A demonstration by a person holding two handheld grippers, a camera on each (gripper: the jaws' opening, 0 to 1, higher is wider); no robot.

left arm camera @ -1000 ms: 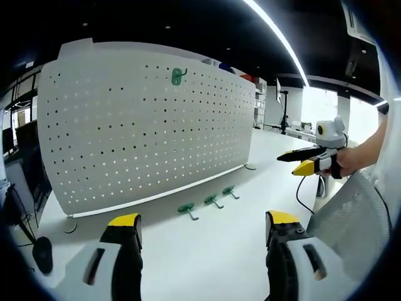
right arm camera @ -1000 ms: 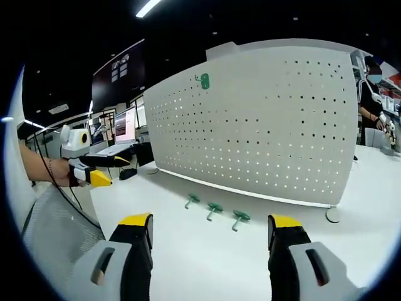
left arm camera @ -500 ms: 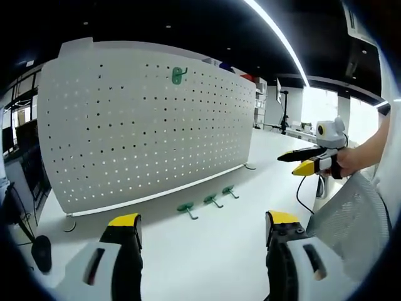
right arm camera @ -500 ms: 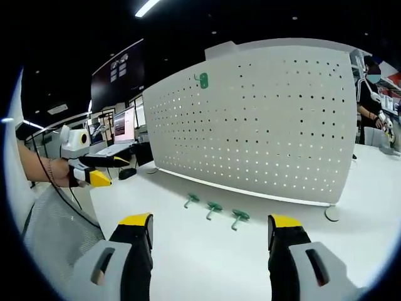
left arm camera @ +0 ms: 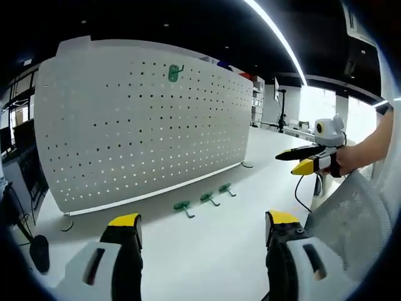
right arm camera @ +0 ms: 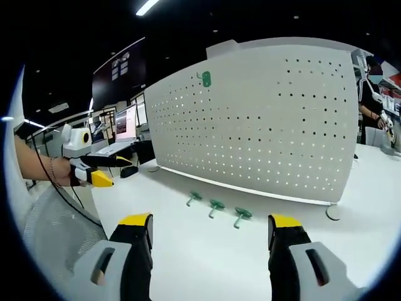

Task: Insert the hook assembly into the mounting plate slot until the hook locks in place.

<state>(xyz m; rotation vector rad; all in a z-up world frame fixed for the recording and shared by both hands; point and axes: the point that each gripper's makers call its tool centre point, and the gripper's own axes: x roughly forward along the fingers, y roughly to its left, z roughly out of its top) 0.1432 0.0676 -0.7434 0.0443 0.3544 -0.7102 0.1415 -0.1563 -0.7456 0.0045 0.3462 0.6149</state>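
Nothing on the table has moved; only our cameras drift. Three green hooks lie before the pegboard. Both grippers, left and right, are spread and empty; we should approach the nearest hook squarely.

Very little differs from a second ago. Your left gripper's camera has swung slightly, so the pegboard and the three green hooks on the table sit a touch further left in that view. Your right gripper's view has shifted just as faintly. The hooks themselves have not moved, and neither pair of jaws has changed its spread.
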